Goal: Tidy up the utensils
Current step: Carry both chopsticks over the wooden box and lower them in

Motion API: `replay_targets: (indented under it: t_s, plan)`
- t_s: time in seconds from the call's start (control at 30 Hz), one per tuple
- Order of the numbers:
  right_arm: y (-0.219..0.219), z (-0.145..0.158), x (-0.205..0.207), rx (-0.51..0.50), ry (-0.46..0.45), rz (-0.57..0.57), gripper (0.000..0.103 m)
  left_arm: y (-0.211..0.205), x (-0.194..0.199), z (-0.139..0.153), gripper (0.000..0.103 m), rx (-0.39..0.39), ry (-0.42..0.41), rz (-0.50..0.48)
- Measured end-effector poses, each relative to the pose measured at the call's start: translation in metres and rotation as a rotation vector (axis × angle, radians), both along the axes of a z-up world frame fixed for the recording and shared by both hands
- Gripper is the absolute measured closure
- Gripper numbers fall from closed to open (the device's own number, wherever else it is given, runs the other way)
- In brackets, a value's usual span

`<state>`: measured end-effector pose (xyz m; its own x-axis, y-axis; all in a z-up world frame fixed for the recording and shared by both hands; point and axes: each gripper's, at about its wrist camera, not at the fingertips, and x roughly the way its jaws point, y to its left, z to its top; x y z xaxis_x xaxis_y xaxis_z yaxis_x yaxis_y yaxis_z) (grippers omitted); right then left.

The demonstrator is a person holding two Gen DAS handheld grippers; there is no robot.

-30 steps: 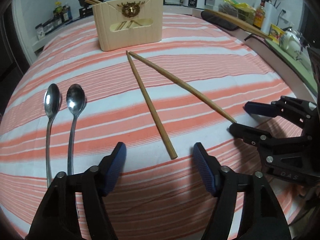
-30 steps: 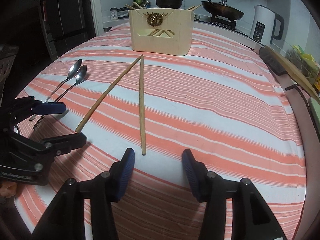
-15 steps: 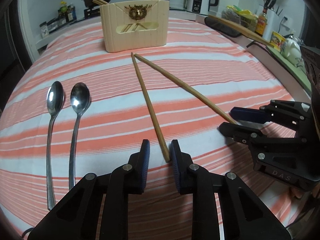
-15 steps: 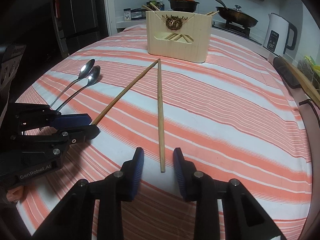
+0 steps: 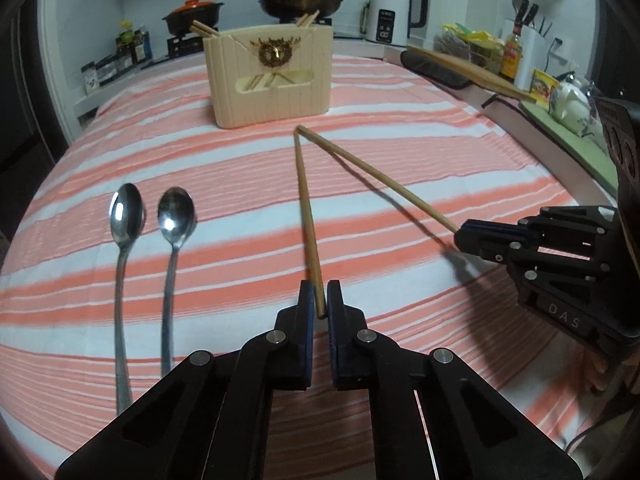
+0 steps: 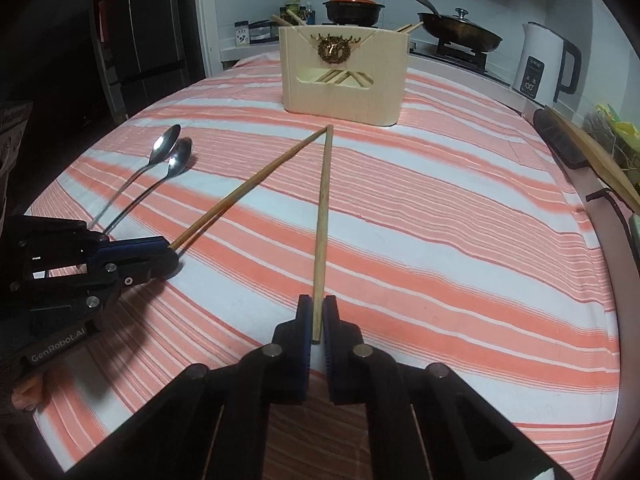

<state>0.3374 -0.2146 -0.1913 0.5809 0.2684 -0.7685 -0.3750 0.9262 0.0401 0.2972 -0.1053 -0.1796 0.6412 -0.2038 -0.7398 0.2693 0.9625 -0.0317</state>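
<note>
Chopsticks lay mid-table before the holder [image 5: 272,80], tips touching: left gripper [image 5: 318,308] clamped one [image 5: 308,216], right gripper [image 6: 316,322] the other [image 6: 323,216], jaws just closed; judged best raised level together, butt ends pinched firmly.

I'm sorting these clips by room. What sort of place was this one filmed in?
Most likely a home kitchen. Behind the striped tablecloth a lidded frying pan and a red-lidded pot sit on a stove, a white electric kettle stands beside them, and a knife block shows on the counter.
</note>
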Motion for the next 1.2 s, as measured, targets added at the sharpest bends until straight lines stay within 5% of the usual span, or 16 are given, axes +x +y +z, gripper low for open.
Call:
replay_targets:
  t_s: [0.43,0.93,1.2]
  plan:
    - [-0.010,0.118,-0.029,0.047,-0.241,-0.044,0.098,0.049,-0.026,0.097,0.100,-0.096,-0.207,0.034]
    - [-0.008,0.181,-0.046,0.154,-0.316,-0.048,0.097,0.066,-0.036,0.167,0.100,-0.203,-0.281,-0.060]
    - [-0.007,0.194,-0.050,0.189,-0.335,-0.039,0.097,0.066,-0.036,0.181,0.100,-0.228,-0.284,-0.087]
